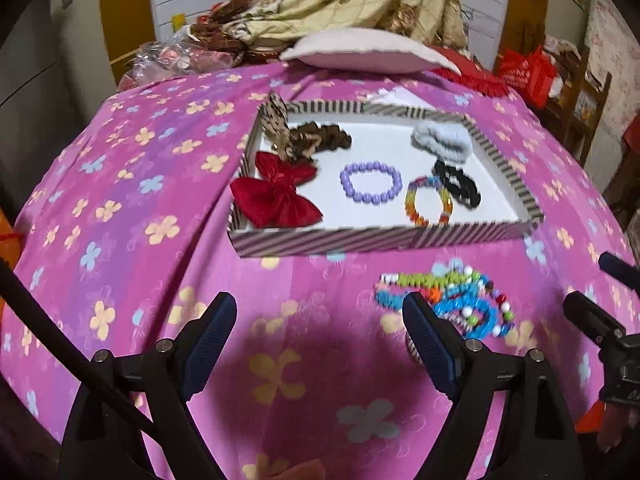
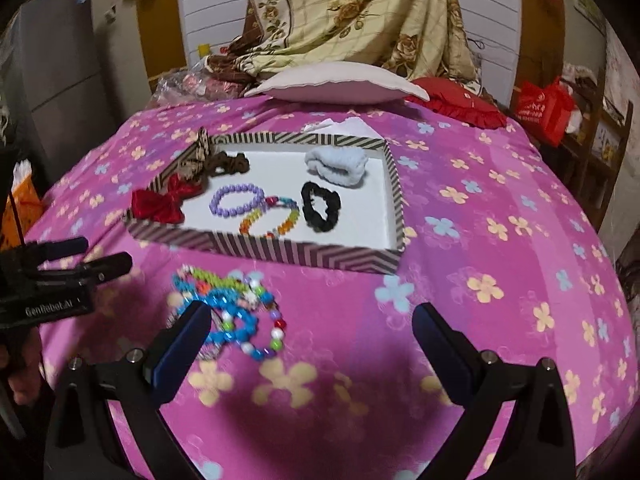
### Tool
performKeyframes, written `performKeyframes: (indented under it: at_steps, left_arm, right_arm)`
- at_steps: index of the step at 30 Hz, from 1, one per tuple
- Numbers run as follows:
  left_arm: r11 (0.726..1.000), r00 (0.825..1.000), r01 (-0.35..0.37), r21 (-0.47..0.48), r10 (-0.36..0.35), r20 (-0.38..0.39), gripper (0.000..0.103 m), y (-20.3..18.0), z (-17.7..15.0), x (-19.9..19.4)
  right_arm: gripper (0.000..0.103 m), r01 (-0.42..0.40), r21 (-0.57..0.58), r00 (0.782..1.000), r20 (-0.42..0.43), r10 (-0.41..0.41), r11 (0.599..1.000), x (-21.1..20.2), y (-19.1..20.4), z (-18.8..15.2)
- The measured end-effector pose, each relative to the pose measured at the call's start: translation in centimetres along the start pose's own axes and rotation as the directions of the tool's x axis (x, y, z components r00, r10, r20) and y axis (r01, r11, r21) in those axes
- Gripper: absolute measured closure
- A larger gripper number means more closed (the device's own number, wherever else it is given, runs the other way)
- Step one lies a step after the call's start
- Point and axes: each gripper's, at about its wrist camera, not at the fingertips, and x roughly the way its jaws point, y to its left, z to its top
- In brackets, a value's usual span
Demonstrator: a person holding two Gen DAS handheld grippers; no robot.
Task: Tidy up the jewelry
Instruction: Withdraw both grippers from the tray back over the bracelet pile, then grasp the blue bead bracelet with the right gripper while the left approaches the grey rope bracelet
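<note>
A striped shallow box (image 1: pixel 360 238) (image 2: pixel 280 250) with a white floor lies on the pink flowered bedspread. Inside are a red bow (image 1: pixel 276 194) (image 2: pixel 162 200), a brown scrunchie (image 1: pixel 324 138), a purple bead bracelet (image 1: pixel 370 182) (image 2: pixel 236 200), a rainbow bracelet (image 1: pixel 428 200) (image 2: pixel 270 216), a black scrunchie (image 1: pixel 458 182) (image 2: pixel 320 206) and a pale blue scrunchie (image 1: pixel 440 138) (image 2: pixel 336 164). A heap of colourful bead bracelets (image 1: pixel 448 300) (image 2: pixel 228 308) lies in front of the box. My left gripper (image 1: pixel 320 336) hovers open, left of the heap. My right gripper (image 2: pixel 312 344) hovers open, right of the heap.
A pale pillow (image 1: pixel 368 50) (image 2: pixel 336 82) and a red cushion (image 2: pixel 460 104) lie behind the box, with a floral blanket (image 2: pixel 352 12) draped further back. A red bag (image 2: pixel 544 108) stands at the right beside a wooden chair. Bare bedspread (image 2: pixel 500 240) spreads right of the box.
</note>
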Motion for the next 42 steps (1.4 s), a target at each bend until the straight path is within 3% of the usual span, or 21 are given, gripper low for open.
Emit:
performKeyframes:
  at_steps: [4, 9, 11, 13, 17, 18, 19, 22, 25, 38, 42]
  left_arm:
    - [0.998, 0.999, 0.029, 0.048, -0.027, -0.034, 0.023, -0.5, -0.8, 1.2]
    - [0.982, 0.984, 0.158, 0.104, -0.148, -0.101, 0.023, -1.9, -1.7, 2.1]
    - [0.976, 0.983, 0.165, 0.141, -0.151, -0.104, 0.023, -2.6, -2.0, 2.2]
    - [0.970, 0.982, 0.172, 0.171, -0.154, -0.111, 0.023, -3.0, -2.3, 2.3]
    - [0.966, 0.981, 0.160, 0.203, -0.133, -0.140, 0.023, -3.3, -2.9, 2.9]
    - [0.967, 0.982, 0.151, 0.206, -0.124, -0.141, 0.023, -3.2, -3.0, 3.0]
    - [0.967, 0.983, 0.149, 0.207, -0.122, -0.141, 0.023, -3.2, -3.0, 3.1]
    - [0.974, 0.987, 0.121, 0.192, -0.098, -0.125, 0.023, -2.6, -2.7, 3.1]
    - [0.979, 0.987, 0.116, 0.168, -0.094, -0.131, 0.023, -2.1, -2.6, 3.3]
    - [0.978, 0.986, 0.106, 0.180, -0.081, -0.144, 0.023, -2.4, -2.7, 3.7]
    - [0.978, 0.986, 0.099, 0.181, -0.072, -0.147, 0.023, -2.5, -2.8, 3.9]
  right_arm:
    - [0.000, -0.043, 0.008, 0.997, -0.060, 0.043, 0.999, 0.9, -1.0, -0.9]
    - [0.001, -0.032, 0.000, 0.994, -0.104, 0.032, 0.999, 2.0, -1.4, -1.7]
    - [0.001, -0.043, 0.003, 0.993, -0.114, 0.043, 0.999, 2.4, -1.4, -1.9]
    - [0.009, -0.079, 0.006, 0.990, -0.118, 0.079, 0.997, 2.5, -1.3, -1.8]
    - [0.009, -0.104, -0.006, 0.987, -0.122, 0.102, 0.995, 3.1, -0.5, -1.7]
    - [0.014, -0.118, -0.011, 0.986, -0.119, 0.116, 0.993, 3.2, -0.2, -1.7]
    - [0.030, -0.144, -0.026, 0.984, -0.114, 0.140, 0.989, 3.4, 0.3, -1.6]
    - [0.061, -0.194, -0.057, 0.974, -0.126, 0.186, 0.979, 4.1, 1.7, -1.6]
    - [0.076, -0.236, -0.051, 0.966, -0.123, 0.229, 0.970, 4.8, 2.6, -1.4]
    - [0.078, -0.277, -0.015, 0.952, -0.141, 0.272, 0.961, 6.4, 3.1, -1.0]
    - [0.078, -0.321, 0.104, 0.932, -0.145, 0.333, 0.942, 7.1, 1.7, -0.8]
